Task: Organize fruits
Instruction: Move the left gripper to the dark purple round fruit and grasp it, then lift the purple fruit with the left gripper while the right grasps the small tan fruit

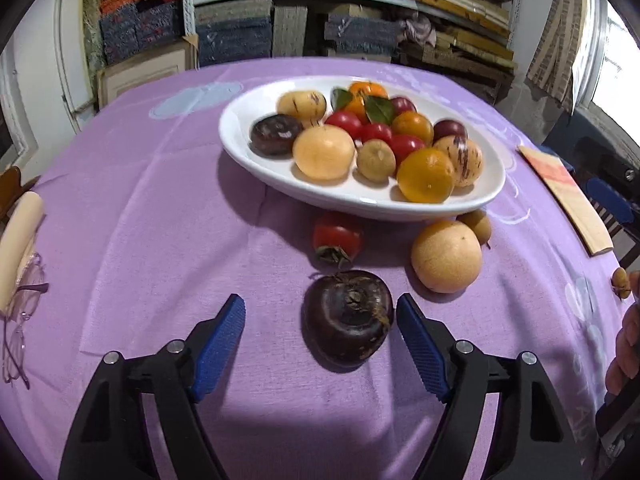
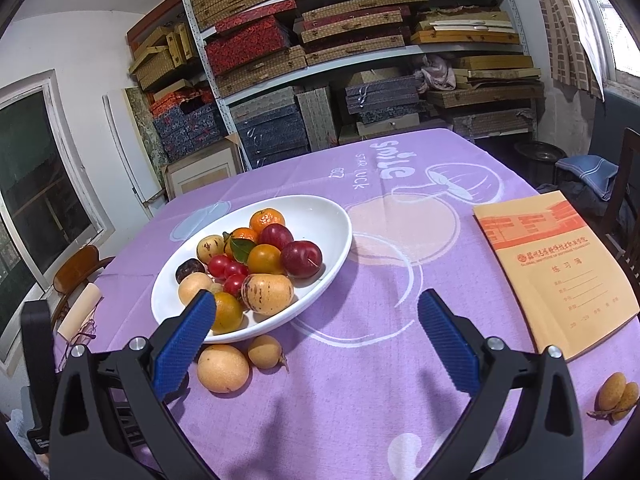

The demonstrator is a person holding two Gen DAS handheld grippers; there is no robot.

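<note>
A white oval bowl (image 1: 256, 160) holds several fruits: oranges, red tomatoes, plums, pale melons. It also shows in the right wrist view (image 2: 328, 220). On the purple cloth in front of it lie a dark purple fruit (image 1: 348, 316), a red persimmon (image 1: 337, 238), a pale round fruit (image 1: 446, 256) and a small brown fruit (image 1: 476, 224). My left gripper (image 1: 320, 312) is open, with the dark purple fruit between its blue fingers, close to the right one. My right gripper (image 2: 316, 308) is open and empty above the cloth. A pair of small brown fruits (image 2: 616, 394) lies at the right.
An orange notebook (image 2: 552, 268) lies at the table's right side. Eyeglasses (image 1: 20, 320) and a pale cylinder (image 1: 18, 240) lie at the left edge. Shelves of stacked boxes (image 2: 320, 40) stand behind the table. A wooden chair (image 2: 76, 268) stands at the left.
</note>
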